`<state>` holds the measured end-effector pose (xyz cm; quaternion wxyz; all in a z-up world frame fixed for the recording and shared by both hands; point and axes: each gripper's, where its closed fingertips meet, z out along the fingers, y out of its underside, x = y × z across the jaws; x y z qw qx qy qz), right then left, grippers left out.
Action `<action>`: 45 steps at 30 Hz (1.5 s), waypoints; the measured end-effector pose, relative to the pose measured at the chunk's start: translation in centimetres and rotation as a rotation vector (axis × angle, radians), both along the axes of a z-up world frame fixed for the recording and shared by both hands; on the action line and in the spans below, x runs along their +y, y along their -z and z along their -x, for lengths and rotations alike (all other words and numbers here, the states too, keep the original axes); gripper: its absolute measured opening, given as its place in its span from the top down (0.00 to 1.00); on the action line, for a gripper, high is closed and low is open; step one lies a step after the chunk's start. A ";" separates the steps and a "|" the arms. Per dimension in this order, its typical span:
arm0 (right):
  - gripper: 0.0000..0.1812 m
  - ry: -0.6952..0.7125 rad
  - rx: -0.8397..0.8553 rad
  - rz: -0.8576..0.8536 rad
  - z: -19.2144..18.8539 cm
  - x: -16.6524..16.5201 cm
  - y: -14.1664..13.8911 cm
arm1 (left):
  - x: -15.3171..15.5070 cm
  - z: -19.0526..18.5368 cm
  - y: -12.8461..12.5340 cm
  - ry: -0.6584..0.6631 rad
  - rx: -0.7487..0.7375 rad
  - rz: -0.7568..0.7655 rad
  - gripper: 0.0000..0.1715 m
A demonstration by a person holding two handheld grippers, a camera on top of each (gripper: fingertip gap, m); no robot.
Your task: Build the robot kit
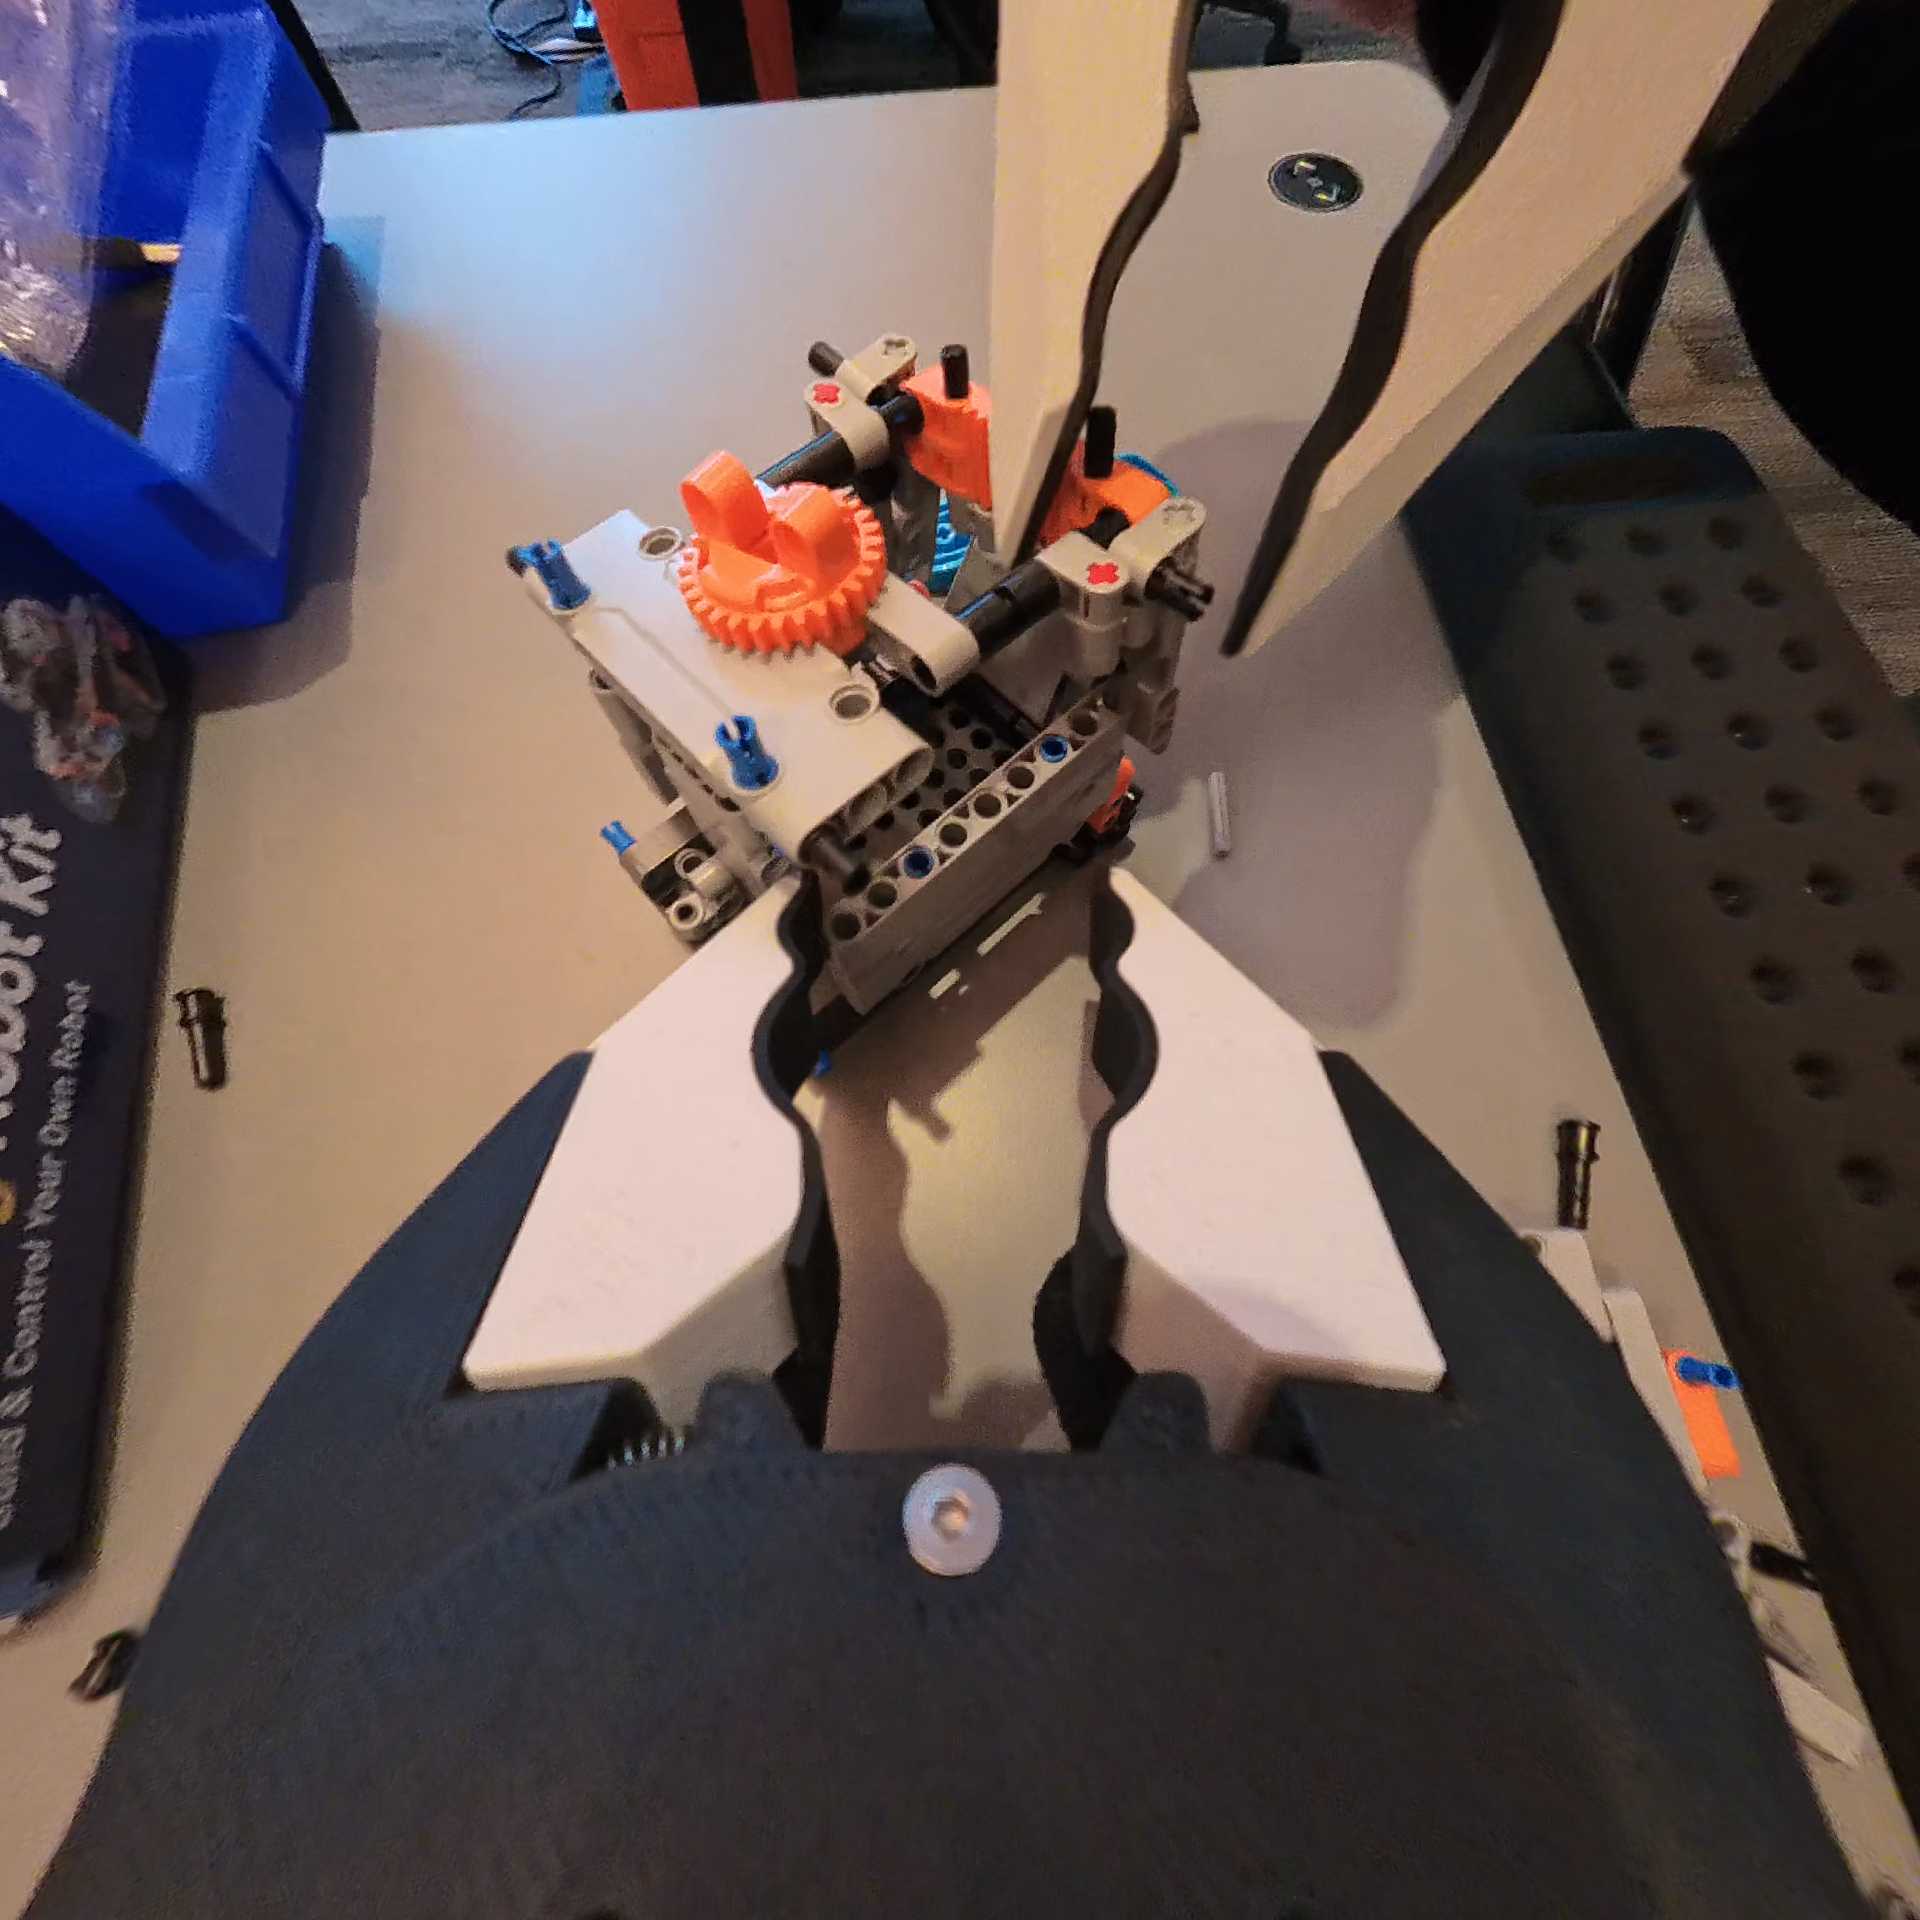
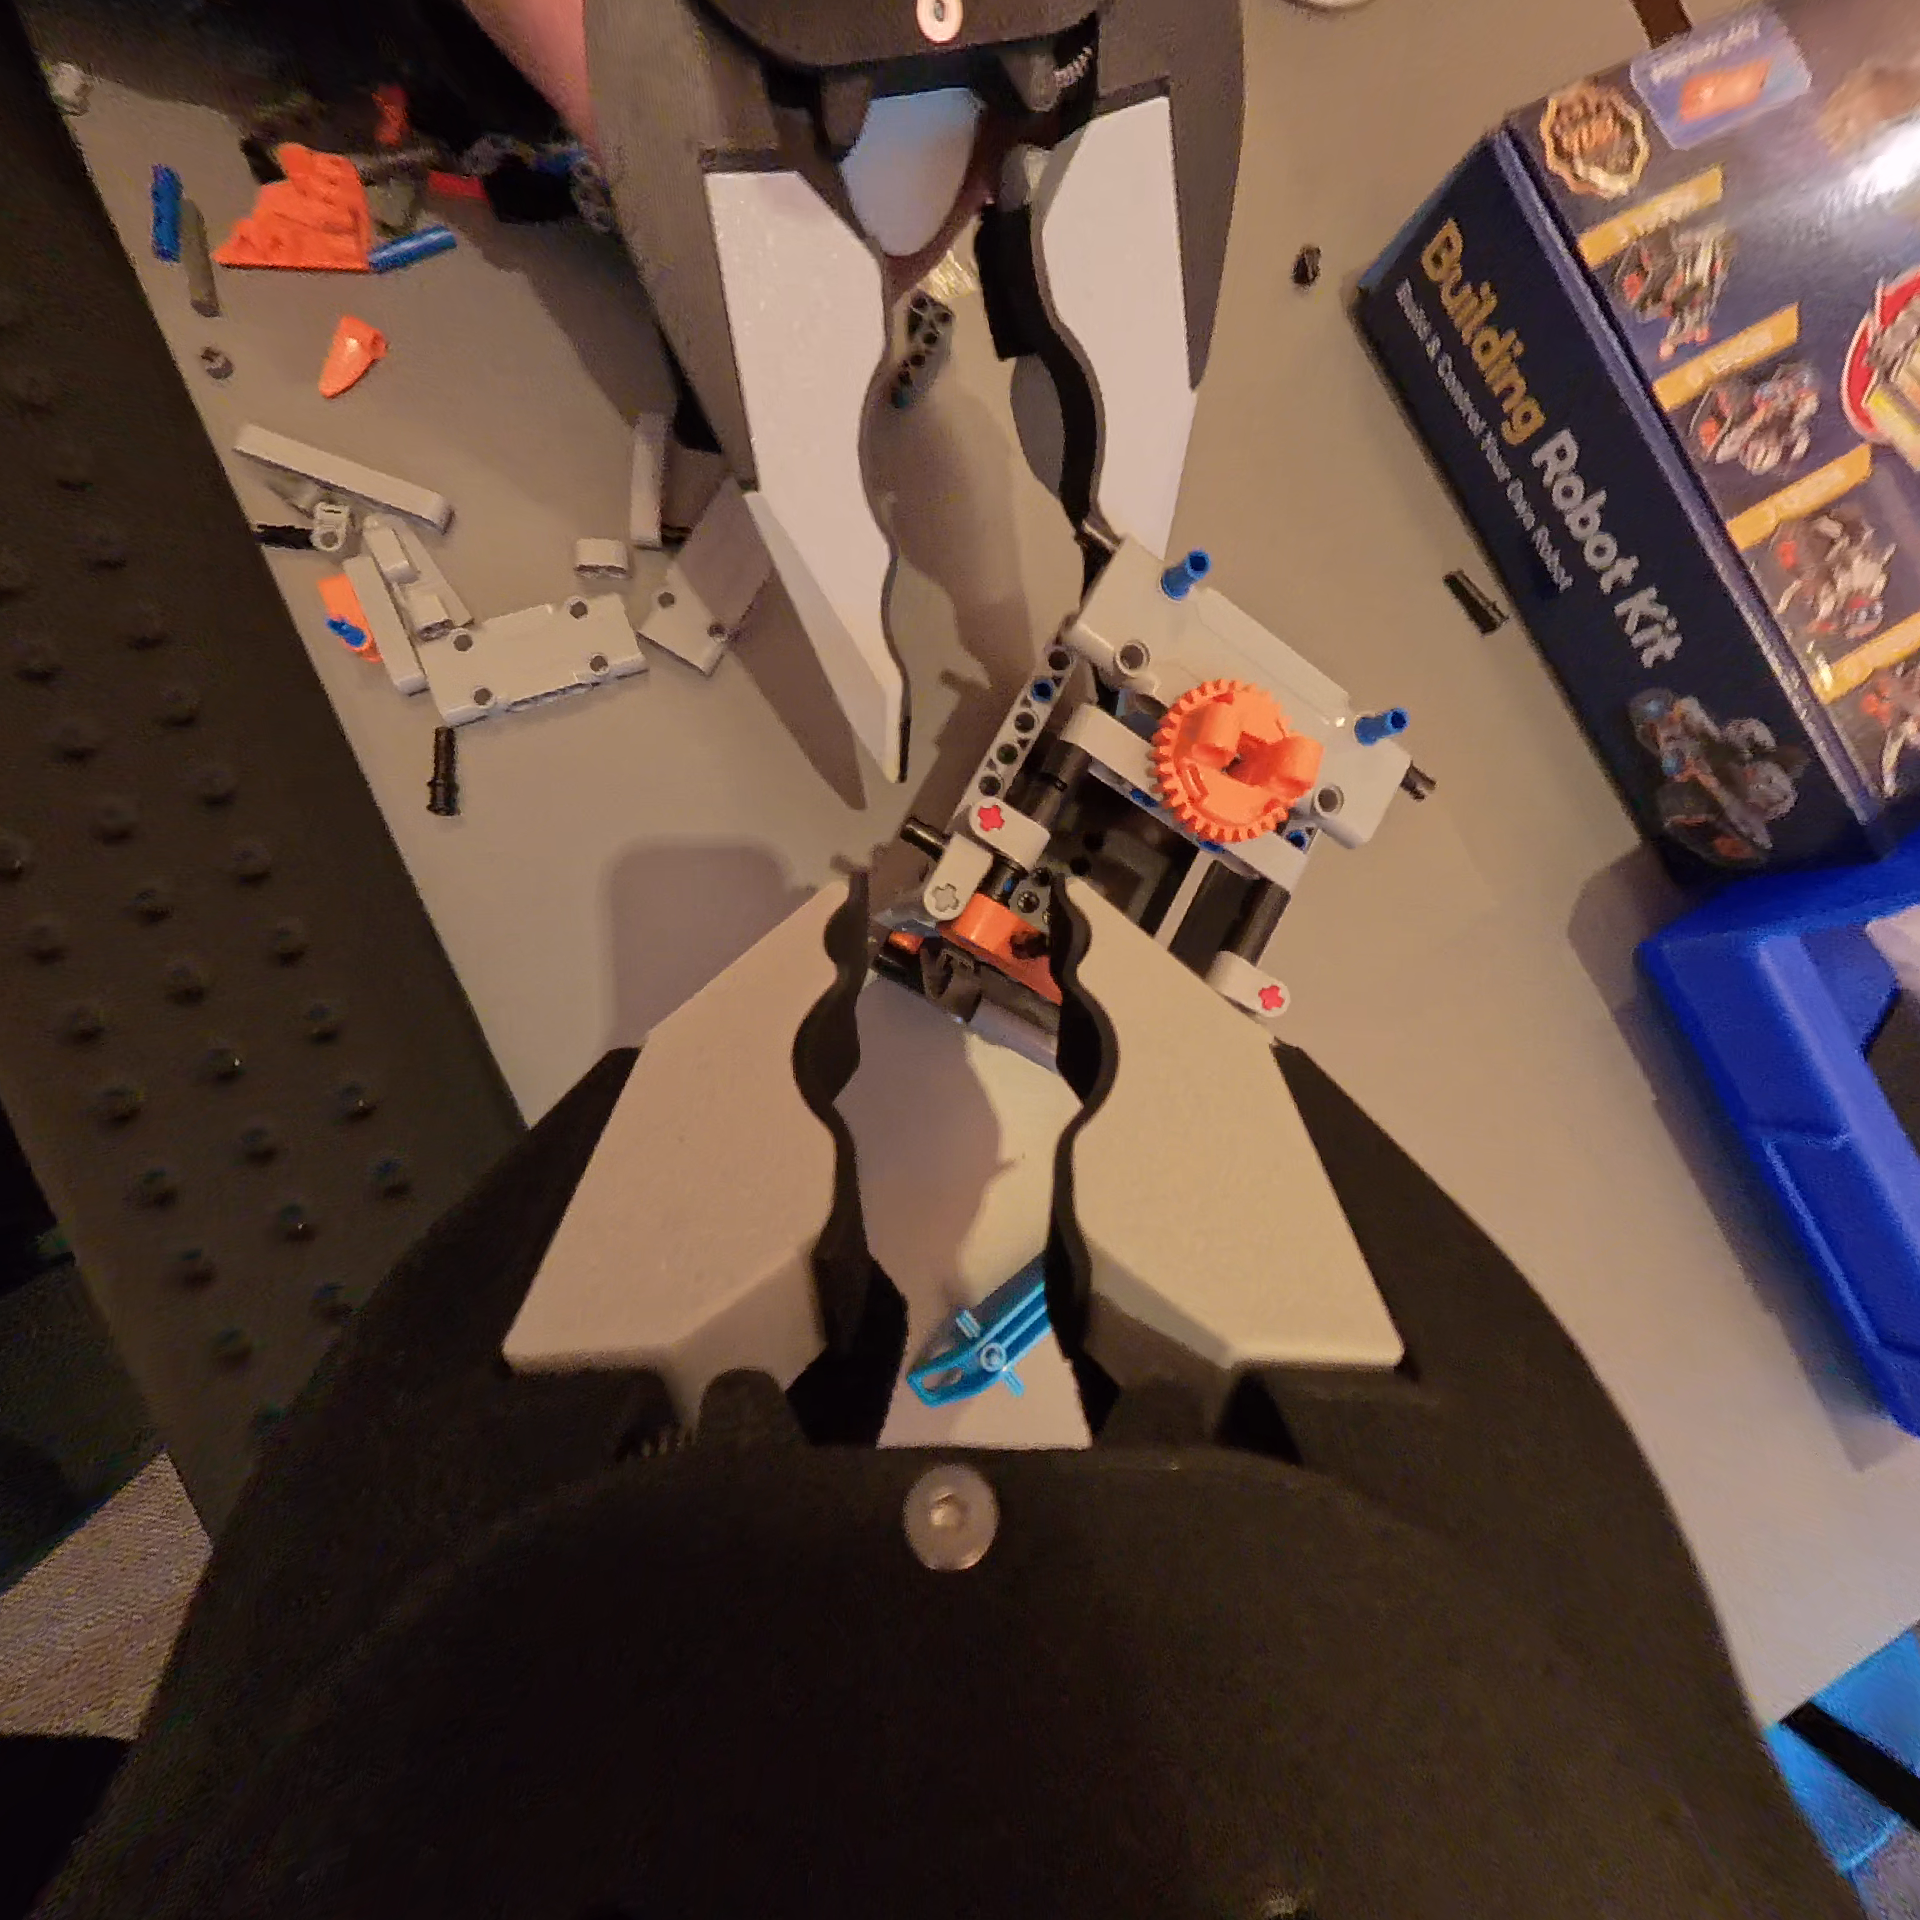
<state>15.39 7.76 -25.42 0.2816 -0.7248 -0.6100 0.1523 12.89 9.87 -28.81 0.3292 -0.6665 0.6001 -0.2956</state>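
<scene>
The left gripper point(image 1: 951, 904) has its fingers spread around the near corner of the brick assembly point(image 1: 862, 665), one finger touching the grey perforated frame, probably to steady it on the table point(image 1: 468, 364). The right gripper point(image 2: 961, 914) comes from the far side, jaws parted, one finger dipping among the orange parts near the axles (whether it pinches anything I cannot tell). An orange gear point(image 1: 781, 566) sits on top. Loose grey beams point(image 2: 520, 655) lie to one side, a printed box point(image 2: 1683, 499) and blue bin point(image 1: 177, 343) on the other, and dark perforated panels point(image 1: 1714, 831) border the pale table.
</scene>
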 end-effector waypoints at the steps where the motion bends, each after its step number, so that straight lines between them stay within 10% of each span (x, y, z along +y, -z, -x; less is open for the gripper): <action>1: 0.84 0.018 -0.005 0.003 0.0 0.1 0.2 | 0.0 -0.3 0.4 0.004 0.003 0.006 0.72; 15: 0.86 -0.012 -0.114 0.020 -1.9 -0.4 0.5 | -1.3 -1.4 0.3 0.062 -0.051 0.110 0.91; 45: 0.88 -0.134 -0.309 0.042 -2.8 -0.7 0.9 | -1.5 -1.9 0.2 0.136 -0.093 0.272 0.93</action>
